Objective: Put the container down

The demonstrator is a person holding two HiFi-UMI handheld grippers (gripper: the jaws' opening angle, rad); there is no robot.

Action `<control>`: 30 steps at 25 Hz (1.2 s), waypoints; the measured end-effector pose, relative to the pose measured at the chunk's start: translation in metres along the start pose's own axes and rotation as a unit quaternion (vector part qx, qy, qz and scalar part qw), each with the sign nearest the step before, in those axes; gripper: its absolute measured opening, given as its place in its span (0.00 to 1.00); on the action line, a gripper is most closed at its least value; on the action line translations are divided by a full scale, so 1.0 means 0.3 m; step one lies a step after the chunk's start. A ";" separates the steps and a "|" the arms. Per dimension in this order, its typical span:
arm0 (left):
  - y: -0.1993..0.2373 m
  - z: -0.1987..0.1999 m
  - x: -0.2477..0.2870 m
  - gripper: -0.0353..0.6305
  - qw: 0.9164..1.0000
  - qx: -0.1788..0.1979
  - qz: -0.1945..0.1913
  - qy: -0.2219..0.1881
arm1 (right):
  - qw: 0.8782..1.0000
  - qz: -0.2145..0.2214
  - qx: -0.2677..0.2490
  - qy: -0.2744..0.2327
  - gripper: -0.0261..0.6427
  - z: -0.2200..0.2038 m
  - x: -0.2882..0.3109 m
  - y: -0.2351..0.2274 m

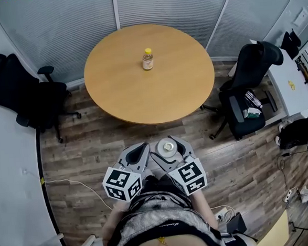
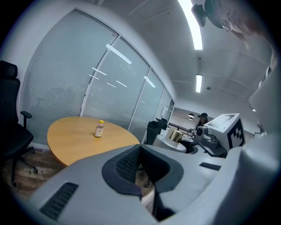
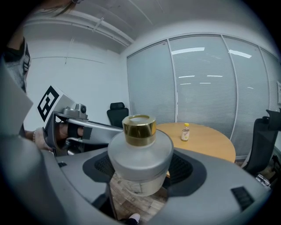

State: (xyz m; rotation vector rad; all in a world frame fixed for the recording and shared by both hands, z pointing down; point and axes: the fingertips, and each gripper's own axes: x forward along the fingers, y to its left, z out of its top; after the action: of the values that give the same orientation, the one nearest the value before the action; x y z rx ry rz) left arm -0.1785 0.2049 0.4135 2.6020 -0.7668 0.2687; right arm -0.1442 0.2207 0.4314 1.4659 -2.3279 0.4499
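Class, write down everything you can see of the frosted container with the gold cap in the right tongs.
The container is a squat, round, frosted grey-white bottle, glass-like, with sloping shoulders and a shiny gold cap. A faint printed label shows low on its side. It stands upright, clamped at its body between the padded jaws of the right tongs, in the air above the wooden floor, short of the round table. Nothing else touches it.

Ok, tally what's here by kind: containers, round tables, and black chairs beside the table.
Containers: 2, a yellow-capped bottle on the round table, a gold-capped container in the right claw.
Round tables: 1.
Black chairs: 2, left chair, right chair.
Total: 5.
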 end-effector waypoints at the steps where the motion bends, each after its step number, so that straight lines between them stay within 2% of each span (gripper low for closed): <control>1: 0.008 0.002 -0.004 0.09 1.000 -0.001 -0.001 0.000 | 1.000 0.000 0.002 0.001 0.55 0.004 0.008 0.006; 13: 0.052 0.015 0.008 0.09 1.000 -0.014 -0.003 0.000 | 1.000 0.005 -0.008 0.013 0.55 0.028 0.055 -0.005; 30: 0.205 0.165 0.272 0.08 1.000 -0.005 0.024 -0.009 | 0.999 0.034 -0.021 0.005 0.55 0.161 0.247 -0.241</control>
State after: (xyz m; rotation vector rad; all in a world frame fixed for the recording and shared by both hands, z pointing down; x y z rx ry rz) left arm -0.1416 0.0976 0.4134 2.5812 -0.8356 0.2561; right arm -0.1146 0.1104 0.4278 1.3669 -2.3704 0.4213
